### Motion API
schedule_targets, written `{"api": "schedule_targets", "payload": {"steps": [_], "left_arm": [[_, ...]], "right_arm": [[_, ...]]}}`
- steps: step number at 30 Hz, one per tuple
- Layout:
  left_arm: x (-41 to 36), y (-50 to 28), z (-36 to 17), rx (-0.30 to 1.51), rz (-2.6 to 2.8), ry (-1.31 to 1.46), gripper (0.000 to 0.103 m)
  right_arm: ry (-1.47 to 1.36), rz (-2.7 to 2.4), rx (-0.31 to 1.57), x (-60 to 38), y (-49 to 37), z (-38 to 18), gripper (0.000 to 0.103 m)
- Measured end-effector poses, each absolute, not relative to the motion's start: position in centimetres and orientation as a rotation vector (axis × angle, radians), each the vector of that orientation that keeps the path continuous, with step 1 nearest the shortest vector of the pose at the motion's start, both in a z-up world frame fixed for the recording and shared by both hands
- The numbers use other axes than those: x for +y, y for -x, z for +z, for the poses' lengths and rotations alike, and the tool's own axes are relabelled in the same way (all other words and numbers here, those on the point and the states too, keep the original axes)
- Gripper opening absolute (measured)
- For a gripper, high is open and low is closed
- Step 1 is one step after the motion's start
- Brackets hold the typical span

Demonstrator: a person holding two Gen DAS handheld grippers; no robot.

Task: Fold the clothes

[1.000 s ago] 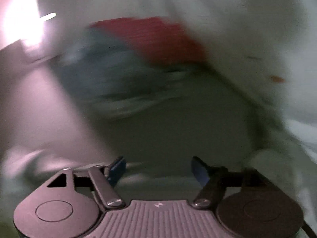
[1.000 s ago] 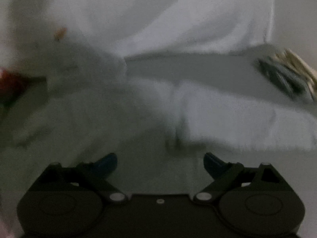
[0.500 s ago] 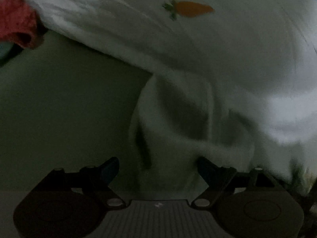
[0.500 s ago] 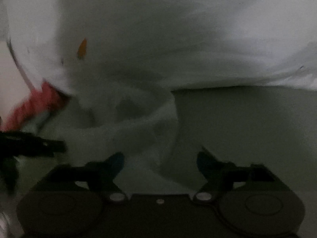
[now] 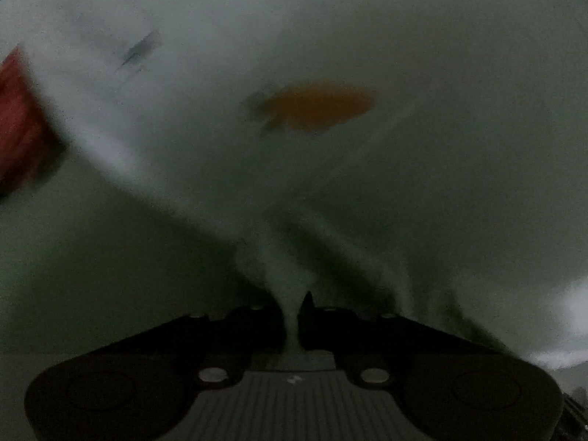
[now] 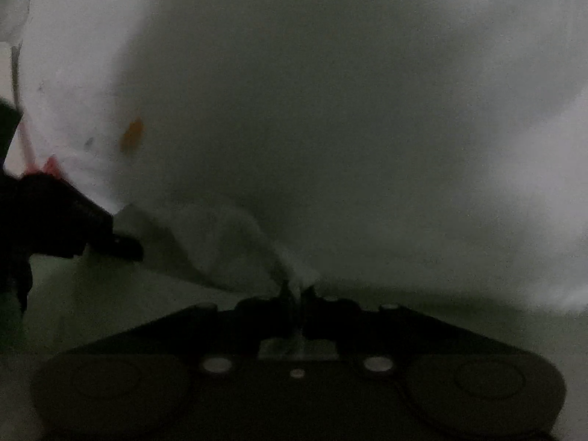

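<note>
Both grippers have hold of the same white garment, and it fills nearly the whole of each view, dim and blurred. The left gripper has its jaws pressed together on a thin twisted strand of the cloth, which fans out and rises away from the fingertips. On the spread fabric above sits an orange carrot print with a dark smudge of leaves at its left end. Off at the far left edge, a red cloth peeks out beside the white one. Over on the right gripper, the jaws are likewise closed, pinching a bunched fold of the garment. In that view the left gripper shows as a dark shape at the left, gripping the cloth's edge, with the carrot print higher up.
</note>
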State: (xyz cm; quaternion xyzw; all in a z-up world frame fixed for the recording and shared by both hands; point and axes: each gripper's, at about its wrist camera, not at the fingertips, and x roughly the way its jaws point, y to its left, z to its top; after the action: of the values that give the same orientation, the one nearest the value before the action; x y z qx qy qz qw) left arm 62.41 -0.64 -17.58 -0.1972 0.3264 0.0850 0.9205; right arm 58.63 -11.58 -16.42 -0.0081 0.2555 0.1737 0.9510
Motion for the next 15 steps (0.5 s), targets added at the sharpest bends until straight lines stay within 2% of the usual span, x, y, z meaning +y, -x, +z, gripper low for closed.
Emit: {"api": "schedule_targets", "payload": {"steps": [2,5,6,7,8,9,12,15], "left_arm": [[-2.1,-64.7,-15.4,0.624,0.149,0.34,0.009],[-3.6,-67.5,-15.1,0.69,0.129,0.271,0.026],[-4.0,-67.9,-15.6,0.737,0.119,0.239,0.047],[-4.2,-67.5,-16.1,0.763,0.107,0.216,0.058],[-4.1,-66.5,-16.6,0.769,0.096,0.201,0.072],[-4.0,-65.5,-17.0,0.775,0.084,0.185,0.073],[-3.3,-60.7,-17.6,0.766,0.037,0.157,0.076],[-1.9,-54.0,-17.2,0.738,0.002,0.198,0.081]], "right_arm": [[0.004,0.297,0.491,-12.5,-60.8,-14.7,0.004],[-0.032,0.24,0.56,-13.8,-64.9,-14.1,0.01],[-0.046,0.226,0.609,-14.2,-66.0,-14.5,0.031],[-0.065,0.215,0.648,-14.7,-66.7,-14.9,0.056],[-0.098,0.211,0.653,-15.6,-66.3,-14.9,0.059],[-0.13,0.208,0.658,-16.4,-66.0,-14.9,0.059],[-0.235,0.235,0.626,-19.5,-62.7,-13.8,0.069],[-0.311,0.262,0.566,-22.7,-56.1,-12.2,0.072]]}}
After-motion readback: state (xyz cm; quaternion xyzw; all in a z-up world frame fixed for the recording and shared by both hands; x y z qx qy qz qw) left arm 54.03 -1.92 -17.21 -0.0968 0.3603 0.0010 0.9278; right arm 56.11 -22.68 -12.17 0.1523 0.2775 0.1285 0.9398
